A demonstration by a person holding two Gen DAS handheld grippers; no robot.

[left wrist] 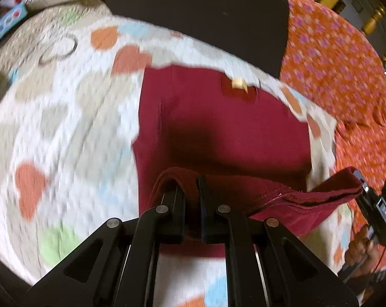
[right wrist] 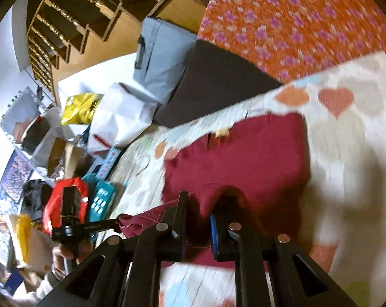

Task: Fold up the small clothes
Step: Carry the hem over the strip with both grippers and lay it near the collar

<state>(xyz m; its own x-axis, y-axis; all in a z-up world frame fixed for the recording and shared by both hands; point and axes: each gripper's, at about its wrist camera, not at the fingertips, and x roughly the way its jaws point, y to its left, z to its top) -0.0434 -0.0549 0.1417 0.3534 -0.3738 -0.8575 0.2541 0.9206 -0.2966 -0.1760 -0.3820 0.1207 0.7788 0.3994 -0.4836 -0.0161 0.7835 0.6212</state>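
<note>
A dark red garment (left wrist: pixel 218 117) lies on a white blanket (left wrist: pixel 65 117) printed with orange, grey and blue hearts, its far part spread flat and its near edge lifted off the surface. The left gripper (left wrist: pixel 191 186) is clamped on that raised edge — red cloth bunches between its two black fingers (left wrist: pixel 176 204) and folds over the tip of the left one. From there the hem runs right, stretched in the air, to the right gripper (left wrist: pixel 359 176), which pinches its other end at the right edge of the left wrist view. A hand (left wrist: pixel 361 245) holds that tool from below.

In the right wrist view the right gripper (right wrist: pixel 199 202) is closed on the same cloth, a hump of red fabric rising between its fingers. The left gripper (right wrist: pixel 116 221) shows at the left, its tip at the gathered end of the hem, with the person's hand (right wrist: pixel 65 253) under it.

A small yellow tag (left wrist: pixel 237 83) sits near the garment's far edge. Beyond the blanket lie a dark cushion (left wrist: pixel 205 23) and, to the right, an orange cloth (left wrist: pixel 333 58) with pink flowers. Far left in the right wrist view, bags and boxes crowd the floor beside a wooden staircase (right wrist: pixel 65 20). Both views are motion-blurred.
</note>
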